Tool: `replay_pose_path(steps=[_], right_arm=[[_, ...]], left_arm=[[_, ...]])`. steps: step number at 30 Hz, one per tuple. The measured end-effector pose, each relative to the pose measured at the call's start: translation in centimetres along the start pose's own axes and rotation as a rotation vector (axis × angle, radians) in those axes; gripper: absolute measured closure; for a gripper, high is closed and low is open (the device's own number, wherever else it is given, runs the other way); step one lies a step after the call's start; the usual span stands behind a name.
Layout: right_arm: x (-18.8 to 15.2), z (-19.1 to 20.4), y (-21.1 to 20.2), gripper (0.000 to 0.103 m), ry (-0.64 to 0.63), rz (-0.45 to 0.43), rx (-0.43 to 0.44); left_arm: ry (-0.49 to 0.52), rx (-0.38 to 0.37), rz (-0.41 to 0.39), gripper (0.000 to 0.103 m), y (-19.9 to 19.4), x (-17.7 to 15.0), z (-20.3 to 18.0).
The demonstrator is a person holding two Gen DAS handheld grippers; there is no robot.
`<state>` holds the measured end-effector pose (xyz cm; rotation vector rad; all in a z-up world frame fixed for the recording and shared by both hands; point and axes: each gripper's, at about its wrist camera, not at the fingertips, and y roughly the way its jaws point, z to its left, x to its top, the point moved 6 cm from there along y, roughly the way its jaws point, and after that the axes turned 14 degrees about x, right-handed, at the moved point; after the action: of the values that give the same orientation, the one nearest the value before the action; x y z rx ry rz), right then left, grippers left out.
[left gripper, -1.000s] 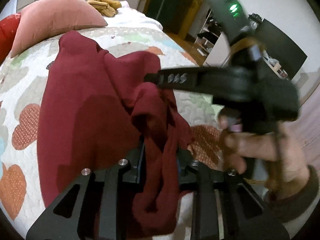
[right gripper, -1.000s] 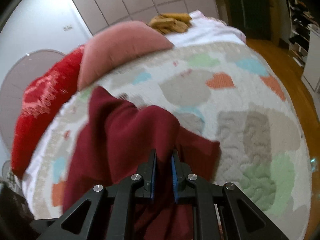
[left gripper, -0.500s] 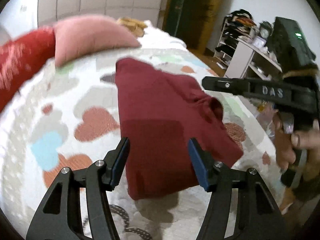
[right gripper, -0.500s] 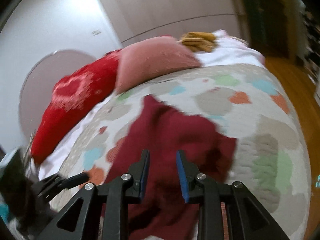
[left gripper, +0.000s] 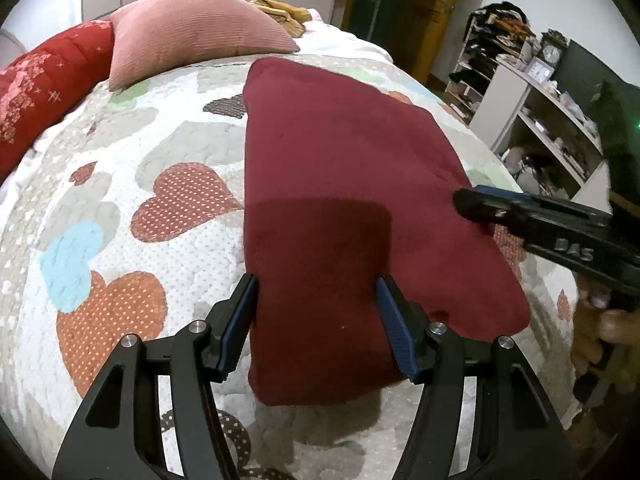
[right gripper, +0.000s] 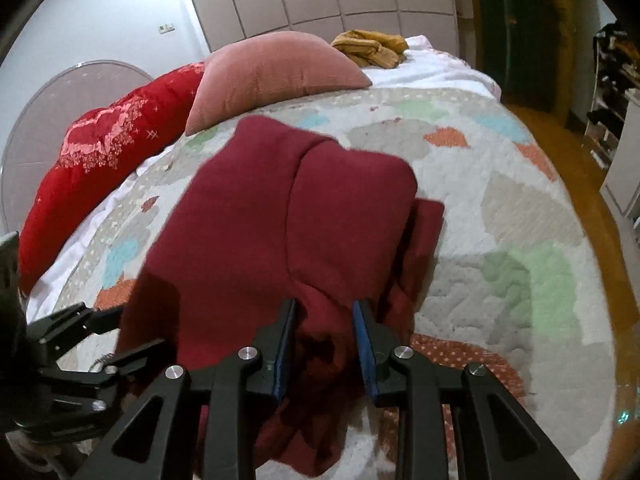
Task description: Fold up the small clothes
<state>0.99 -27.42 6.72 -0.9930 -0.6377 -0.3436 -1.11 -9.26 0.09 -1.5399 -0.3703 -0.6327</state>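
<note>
Dark red garment (left gripper: 348,184), soft fleecy knit, lies folded flat on the quilt (left gripper: 120,208). In left wrist view it fills frame centre as a long rough rectangle, running from lower centre up toward upper centre, top surface smooth. In right wrist view (right gripper: 288,216) a fold seam runs down its middle; right and lower edges bunched, layers stick out unevenly.

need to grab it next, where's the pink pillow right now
The pink pillow lies at the bed's far end, between the red cushion and the mustard cloth, just beyond the maroon garment.
</note>
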Motion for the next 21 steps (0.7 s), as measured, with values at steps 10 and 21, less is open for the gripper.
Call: replay_pose_path(steps=[10,21], right_arm=[[0.2,4.3,-3.7,0.076,-0.048,-0.057,0.031],[-1.6,1.7,-1.4,0.076,-0.008,0.001,-0.021]], left_arm=[[-0.013,0.041,-0.045,0.043,-1.7,1.0,0.5],[0.005,0.056,-0.034,0.043,-0.1,1.4,0.5]])
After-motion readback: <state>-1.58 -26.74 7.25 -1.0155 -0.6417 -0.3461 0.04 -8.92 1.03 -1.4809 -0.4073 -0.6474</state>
